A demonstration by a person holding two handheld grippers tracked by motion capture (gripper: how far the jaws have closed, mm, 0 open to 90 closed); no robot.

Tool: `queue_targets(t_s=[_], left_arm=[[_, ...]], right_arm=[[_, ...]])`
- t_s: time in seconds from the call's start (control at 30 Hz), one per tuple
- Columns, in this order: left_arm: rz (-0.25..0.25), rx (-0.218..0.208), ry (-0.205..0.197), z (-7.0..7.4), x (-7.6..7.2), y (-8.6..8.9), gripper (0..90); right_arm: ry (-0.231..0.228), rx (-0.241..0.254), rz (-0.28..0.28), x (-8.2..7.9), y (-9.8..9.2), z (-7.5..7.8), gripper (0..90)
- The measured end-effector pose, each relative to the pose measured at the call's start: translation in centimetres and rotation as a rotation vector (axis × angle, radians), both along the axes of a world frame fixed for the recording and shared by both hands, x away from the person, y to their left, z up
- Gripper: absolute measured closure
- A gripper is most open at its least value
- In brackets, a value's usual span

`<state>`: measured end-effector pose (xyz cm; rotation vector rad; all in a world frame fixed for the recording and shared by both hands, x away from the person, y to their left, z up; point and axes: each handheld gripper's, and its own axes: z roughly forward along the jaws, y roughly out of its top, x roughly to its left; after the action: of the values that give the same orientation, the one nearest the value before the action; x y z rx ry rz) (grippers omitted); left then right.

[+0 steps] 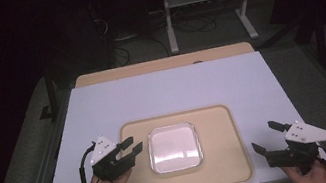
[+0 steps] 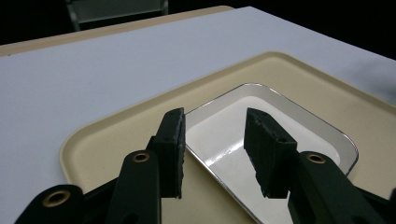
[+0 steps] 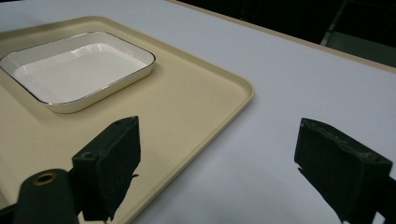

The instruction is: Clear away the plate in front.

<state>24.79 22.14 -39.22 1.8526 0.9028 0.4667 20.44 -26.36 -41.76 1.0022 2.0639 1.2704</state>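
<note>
A white square dish [image 1: 174,147] with a thin metallic rim rests empty in the middle of a beige tray [image 1: 218,127] on the white table. My left gripper [image 1: 133,145] hovers over the tray's left edge, open, its jaws aimed at the dish's left rim [image 2: 205,156]. The dish [image 2: 261,140] lies just beyond those jaws, with nothing between them. My right gripper [image 1: 266,138] is held right of the tray, wide open and empty above the bare table. In the right gripper view the dish [image 3: 79,70] lies at upper left on the tray [image 3: 196,98].
The white tabletop [image 1: 176,89] reaches back to a wooden strip [image 1: 161,64]. Past it are a dark floor, cables and a white metal stand [image 1: 206,2]. The table's front edge runs just beneath both hands.
</note>
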Motion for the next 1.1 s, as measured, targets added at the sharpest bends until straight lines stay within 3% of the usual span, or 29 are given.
queue_targets(t_s=[0.6, 1.1], left_arm=[[-0.050, 0.018, -0.030, -0.2, -0.6, 2.0, 44.7], [-0.017, -0.003, -0.025, -2.2, -2.0, 3.8, 32.3]], right_arm=[[0.001, -0.006, 0.000, 0.1, 0.0, 0.0, 13.5], [0.006, -0.010, 0.001, 0.1, 0.1, -0.1, 13.5]])
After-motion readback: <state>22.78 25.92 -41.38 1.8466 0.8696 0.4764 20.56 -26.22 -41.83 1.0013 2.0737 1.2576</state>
